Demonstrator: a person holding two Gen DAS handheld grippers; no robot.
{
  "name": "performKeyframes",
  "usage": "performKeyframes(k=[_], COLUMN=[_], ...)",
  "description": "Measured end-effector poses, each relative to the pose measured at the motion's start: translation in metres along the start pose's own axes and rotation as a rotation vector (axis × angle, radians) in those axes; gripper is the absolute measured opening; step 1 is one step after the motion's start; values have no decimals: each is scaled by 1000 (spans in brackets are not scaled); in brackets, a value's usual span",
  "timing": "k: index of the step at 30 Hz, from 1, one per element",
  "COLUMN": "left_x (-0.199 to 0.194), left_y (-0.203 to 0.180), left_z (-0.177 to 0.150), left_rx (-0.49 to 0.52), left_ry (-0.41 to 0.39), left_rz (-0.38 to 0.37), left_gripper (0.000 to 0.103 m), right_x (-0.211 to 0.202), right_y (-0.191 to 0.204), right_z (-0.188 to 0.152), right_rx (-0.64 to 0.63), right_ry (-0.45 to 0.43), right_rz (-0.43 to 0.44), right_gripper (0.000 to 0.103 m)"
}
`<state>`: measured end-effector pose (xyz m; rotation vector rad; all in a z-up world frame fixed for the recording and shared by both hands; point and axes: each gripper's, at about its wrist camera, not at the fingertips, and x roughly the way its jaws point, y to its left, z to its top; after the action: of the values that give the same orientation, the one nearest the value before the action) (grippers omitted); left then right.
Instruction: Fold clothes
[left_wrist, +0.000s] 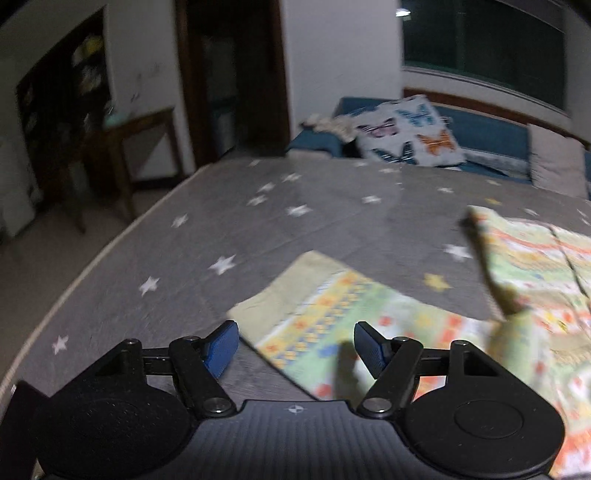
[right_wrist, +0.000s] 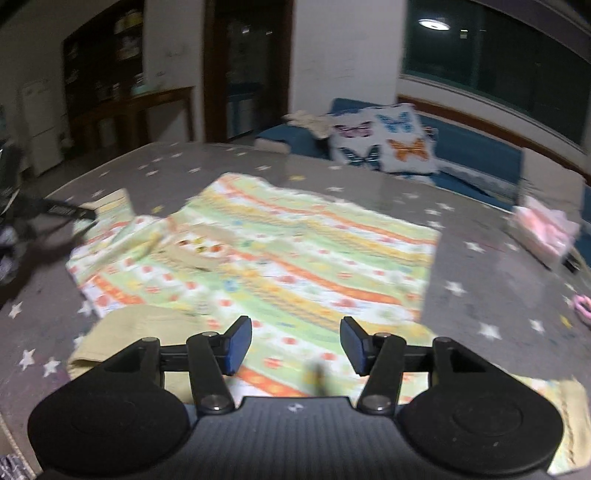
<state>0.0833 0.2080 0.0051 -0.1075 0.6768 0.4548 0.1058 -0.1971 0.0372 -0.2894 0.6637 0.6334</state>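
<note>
My left gripper (left_wrist: 293, 347) hangs over the near left corner of the garment, its blue-padded fingers (left_wrist: 221, 347) spread wide with nothing between them; my right gripper (right_wrist: 295, 343) is likewise splayed and empty, poised above the near edge of the cloth. The garment itself — a pale green, yellow and orange patterned top with plain beige cuffs (right_wrist: 280, 258) — lies spread mostly flat on the grey star-printed bed cover (right_wrist: 491, 266); one beige-cuffed sleeve (left_wrist: 291, 295) reaches out to the left under my left gripper, and another beige cuff (right_wrist: 122, 332) lies just left of my right gripper's left finger. From the left wrist, a fold of the same fabric (left_wrist: 517, 266) stands raised to the right; the blur hides how it is held up. A dark strap-like shape (right_wrist: 62, 210) sits at the cloth's far left corner in the right wrist view — too smeared to identify. Beyond the bed a white cushion printed with butterflies (right_wrist: 388, 142) leans on a blue sofa (right_wrist: 480, 151); a folded pink cloth (right_wrist: 546, 232) rests near the bed's right edge, well apart from the garment.
</note>
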Motion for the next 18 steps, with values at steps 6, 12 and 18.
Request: performKeyframes(k=[6,12,18], left_x=[11,3,-12], left_y=[19,24,39], left_z=[2,6,11], left_rx=[-49,-56,-106], left_ry=[11,-40,-96], left_rz=[-24,-6,51], left_gripper=[47,8,7], right_x=[21,35,39], right_y=[23,23,15], right_z=[1,-4,-9], right_rx=[-57,-33,-16], right_ry=[33,67,93], right_rz=[35,35,20], right_gripper=[57,57,61])
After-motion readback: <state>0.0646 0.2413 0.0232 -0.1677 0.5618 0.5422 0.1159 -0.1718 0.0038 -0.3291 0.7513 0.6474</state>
